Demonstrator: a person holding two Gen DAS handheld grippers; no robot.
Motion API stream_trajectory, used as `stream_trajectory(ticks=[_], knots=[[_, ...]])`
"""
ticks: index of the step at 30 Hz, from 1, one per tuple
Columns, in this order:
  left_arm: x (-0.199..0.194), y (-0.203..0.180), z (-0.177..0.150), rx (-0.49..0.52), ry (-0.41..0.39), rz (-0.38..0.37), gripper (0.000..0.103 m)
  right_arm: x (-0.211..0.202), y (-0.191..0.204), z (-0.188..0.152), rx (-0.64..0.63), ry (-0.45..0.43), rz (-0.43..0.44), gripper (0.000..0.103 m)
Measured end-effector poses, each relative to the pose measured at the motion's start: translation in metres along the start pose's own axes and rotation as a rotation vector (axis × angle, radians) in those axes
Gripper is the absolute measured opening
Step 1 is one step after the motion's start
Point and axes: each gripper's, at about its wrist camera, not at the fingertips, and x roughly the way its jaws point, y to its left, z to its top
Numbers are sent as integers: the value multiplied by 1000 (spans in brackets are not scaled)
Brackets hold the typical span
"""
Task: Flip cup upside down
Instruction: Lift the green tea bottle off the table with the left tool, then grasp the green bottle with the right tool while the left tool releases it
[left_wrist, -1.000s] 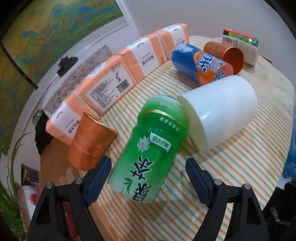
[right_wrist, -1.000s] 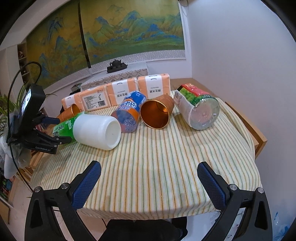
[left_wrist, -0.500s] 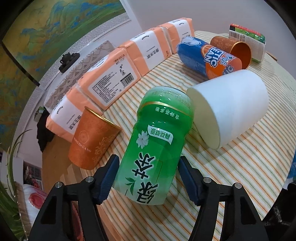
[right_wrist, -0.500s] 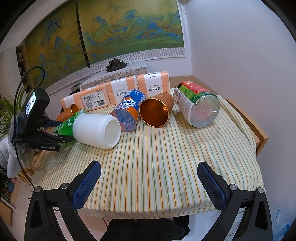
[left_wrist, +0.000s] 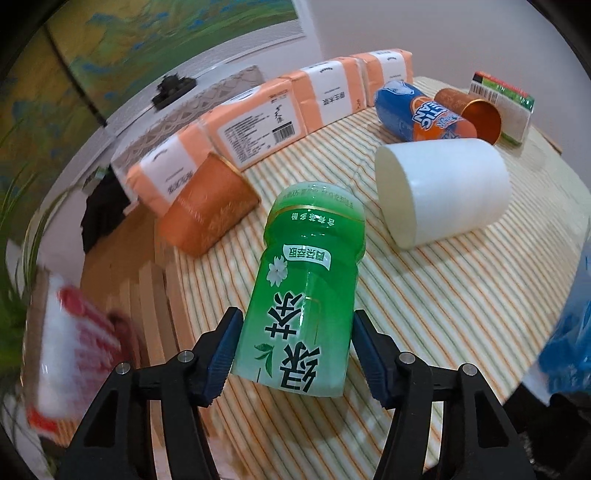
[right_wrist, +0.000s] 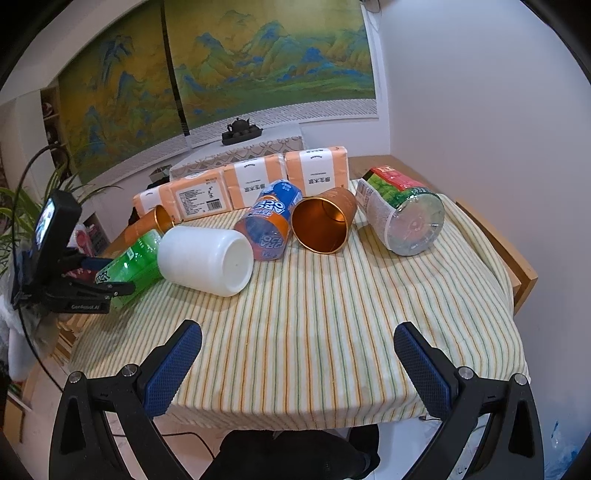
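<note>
A green tea-label cup (left_wrist: 306, 288) lies tilted between the fingers of my left gripper (left_wrist: 295, 354), which is shut on its lower end; it also shows at the left of the right wrist view (right_wrist: 129, 266). A white cup (left_wrist: 443, 192) lies on its side just right of it, apart from it. An orange cup (left_wrist: 207, 206) lies tipped to the left. My right gripper (right_wrist: 297, 365) is open and empty above the table's front edge.
A blue-orange soda cup (right_wrist: 271, 221), a copper cup (right_wrist: 325, 225) and a green-red cup (right_wrist: 402, 214) lie on their sides at the back. Orange tissue packs (right_wrist: 243, 184) line the far edge. The striped tablecloth (right_wrist: 332, 314) covers the table.
My left gripper closed on the green cup and has lifted and swung it away from the white cup. The orange cup now lies tipped. The right gripper stayed in place.
</note>
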Motion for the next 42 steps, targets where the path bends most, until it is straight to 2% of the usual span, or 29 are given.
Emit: stream_trajectory(ticks=[10, 13, 16, 20, 22, 25, 26, 32, 42], knots=[[-39, -26, -43, -186, -21, -57, 64, -13, 4, -7, -13, -13, 27, 103], [-42, -37, -49, -231, -26, -98, 64, -16, 4, -9, -16, -14, 31, 103], [-46, -43, -51, -263, -49, -96, 64, -15, 4, -11, -16, -8, 35, 103], [-46, -43, -51, -331, -58, -158, 64, -12, 4, -11, -5, 8, 45, 103], [-46, -43, -52, -341, -58, -167, 70, -8, 6, -9, -1, 26, 55, 103], [-49, -40, -56, -353, -68, -154, 87, -1, 13, -6, -3, 62, 82, 103], [-52, -39, -57, -353, -76, -146, 88, 2, 15, -5, -1, 75, 91, 103], [-75, -31, -72, -371, -135, -96, 92, 19, 31, 3, 61, 146, 170, 103], [-107, -13, -106, -418, -202, -19, 93, 69, 62, 20, 270, 314, 341, 103]])
